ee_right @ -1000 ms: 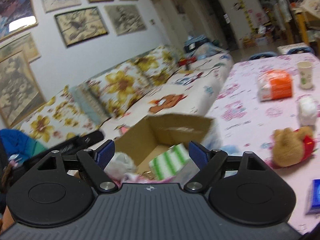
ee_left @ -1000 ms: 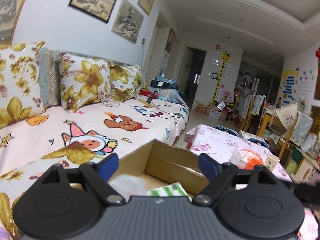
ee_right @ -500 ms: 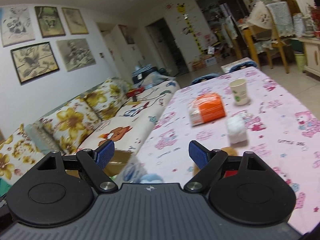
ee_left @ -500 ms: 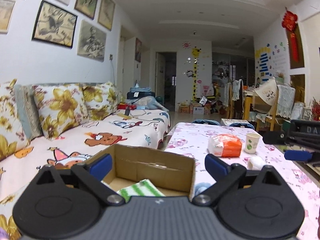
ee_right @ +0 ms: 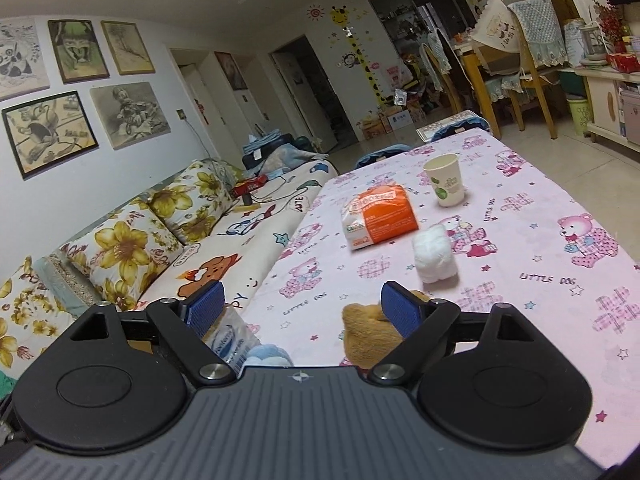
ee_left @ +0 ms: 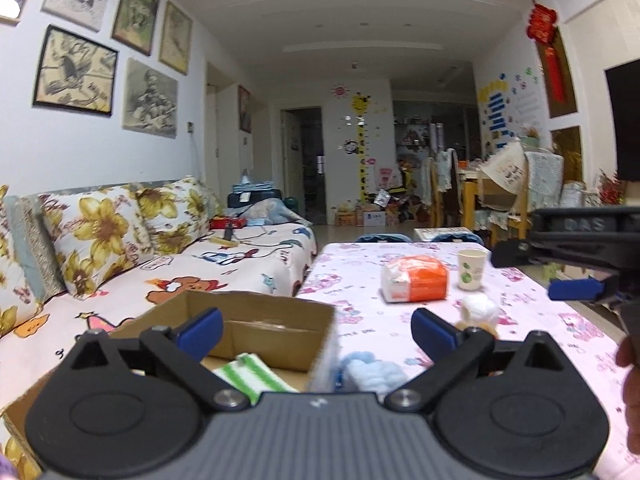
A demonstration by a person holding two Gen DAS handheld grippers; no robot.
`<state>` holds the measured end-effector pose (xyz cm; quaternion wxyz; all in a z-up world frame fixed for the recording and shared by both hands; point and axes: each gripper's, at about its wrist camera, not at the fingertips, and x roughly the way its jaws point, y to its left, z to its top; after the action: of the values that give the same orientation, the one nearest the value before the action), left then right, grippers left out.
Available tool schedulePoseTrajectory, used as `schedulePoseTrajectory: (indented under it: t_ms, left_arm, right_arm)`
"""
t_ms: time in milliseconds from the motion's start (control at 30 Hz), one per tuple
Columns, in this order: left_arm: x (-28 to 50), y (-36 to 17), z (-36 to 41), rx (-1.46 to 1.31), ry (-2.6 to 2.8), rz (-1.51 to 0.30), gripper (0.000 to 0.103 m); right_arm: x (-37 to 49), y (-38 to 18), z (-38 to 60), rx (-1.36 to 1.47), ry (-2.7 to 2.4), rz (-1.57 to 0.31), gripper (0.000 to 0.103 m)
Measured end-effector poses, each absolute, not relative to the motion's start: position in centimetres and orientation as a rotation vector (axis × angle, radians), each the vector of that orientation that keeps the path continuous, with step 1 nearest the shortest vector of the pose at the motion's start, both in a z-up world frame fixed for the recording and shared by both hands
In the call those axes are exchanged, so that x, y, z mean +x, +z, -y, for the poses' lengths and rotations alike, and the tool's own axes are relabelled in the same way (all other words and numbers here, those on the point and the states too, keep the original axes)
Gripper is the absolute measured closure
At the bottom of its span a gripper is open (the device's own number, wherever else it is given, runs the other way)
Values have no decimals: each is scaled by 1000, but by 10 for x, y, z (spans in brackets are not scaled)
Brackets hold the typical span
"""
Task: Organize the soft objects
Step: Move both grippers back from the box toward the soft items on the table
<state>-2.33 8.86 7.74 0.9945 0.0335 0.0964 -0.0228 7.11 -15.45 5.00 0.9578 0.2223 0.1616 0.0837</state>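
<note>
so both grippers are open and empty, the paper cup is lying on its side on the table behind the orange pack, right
Not quite: the paper cup stands upright, mouth up, as the right wrist view shows. The rest holds: it is on the table beyond the orange pack, and the left gripper and right gripper are both open and empty.

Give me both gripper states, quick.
Left gripper: open, empty, over the box.
Right gripper: open, empty, above the table near the brown plush.
</note>
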Motion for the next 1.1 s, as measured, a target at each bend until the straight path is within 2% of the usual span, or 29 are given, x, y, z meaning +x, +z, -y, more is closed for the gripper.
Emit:
schedulePoseTrajectory:
  t_ms: [1100]
  left_arm:
    - [-36,39,-19,195,-216,-298,3]
  right_arm:
    - [62,34,174,492,44,-381,0]
